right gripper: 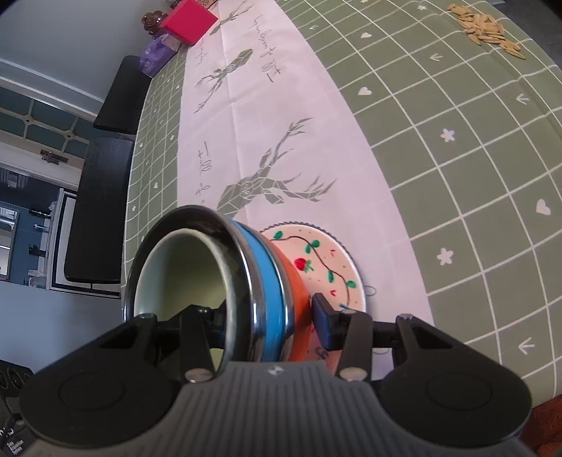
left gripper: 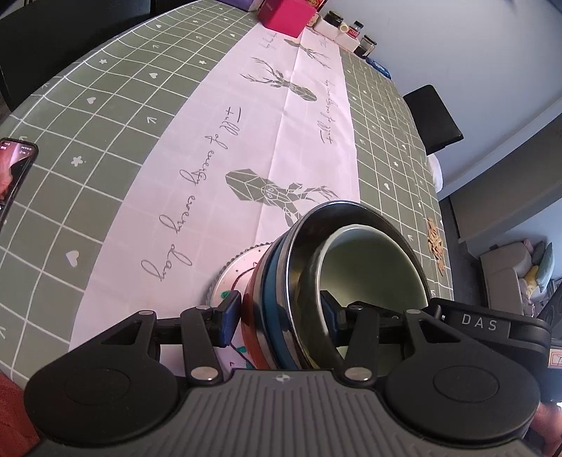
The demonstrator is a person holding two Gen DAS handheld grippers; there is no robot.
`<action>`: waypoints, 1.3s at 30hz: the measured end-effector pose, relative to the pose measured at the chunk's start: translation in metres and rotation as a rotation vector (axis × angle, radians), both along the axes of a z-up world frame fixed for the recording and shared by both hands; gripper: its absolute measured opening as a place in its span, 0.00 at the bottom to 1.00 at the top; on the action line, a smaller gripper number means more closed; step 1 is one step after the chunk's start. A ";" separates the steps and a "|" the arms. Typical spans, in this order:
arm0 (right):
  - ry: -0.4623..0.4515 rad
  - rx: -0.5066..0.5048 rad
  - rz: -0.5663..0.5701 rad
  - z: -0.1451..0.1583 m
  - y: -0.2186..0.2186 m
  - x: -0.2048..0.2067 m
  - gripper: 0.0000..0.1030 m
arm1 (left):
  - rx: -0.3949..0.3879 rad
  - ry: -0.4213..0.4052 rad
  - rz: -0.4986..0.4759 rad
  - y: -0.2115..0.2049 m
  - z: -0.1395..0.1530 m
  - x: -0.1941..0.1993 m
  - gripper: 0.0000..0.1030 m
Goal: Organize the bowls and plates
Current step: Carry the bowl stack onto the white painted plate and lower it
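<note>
Bowl stack is pinched by left tongs and right tongs on opposite rims, plate directly beneath.

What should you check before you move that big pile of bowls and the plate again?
1. Left hand-held gripper clamped across the bowl stack: ok, one pad outside, one inside the rim.
2. Right hand-held gripper clamped on the same stack: ok.
3. Green bowl seated inside the steel bowl: ok, nested.
4. Painted plate under the stack, held too: cannot tell, its contact with the pads is hidden.
5. Tablecloth ahead free for setting down: ok, bare runner.
6. Seeds and phone out of the way: ok, both far to the sides.
</note>
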State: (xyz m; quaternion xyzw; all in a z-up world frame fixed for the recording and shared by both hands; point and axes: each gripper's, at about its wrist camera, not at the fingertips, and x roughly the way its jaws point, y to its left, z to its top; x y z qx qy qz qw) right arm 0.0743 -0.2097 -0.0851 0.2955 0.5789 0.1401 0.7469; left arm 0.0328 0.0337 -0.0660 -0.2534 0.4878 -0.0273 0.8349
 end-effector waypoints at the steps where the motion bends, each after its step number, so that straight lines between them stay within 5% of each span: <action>1: 0.003 0.002 -0.001 -0.001 -0.001 0.000 0.42 | 0.001 0.001 0.002 0.000 -0.001 0.000 0.52; 31: -0.002 -0.012 0.027 -0.011 0.002 0.005 0.46 | -0.016 0.034 -0.003 0.003 -0.019 0.007 0.48; 35: -0.045 -0.040 0.044 -0.004 0.004 0.004 0.55 | 0.047 -0.021 -0.007 0.000 -0.012 0.005 0.67; 39: -0.111 -0.098 0.067 0.005 0.005 0.003 0.63 | 0.115 -0.083 -0.017 0.001 -0.001 0.002 0.75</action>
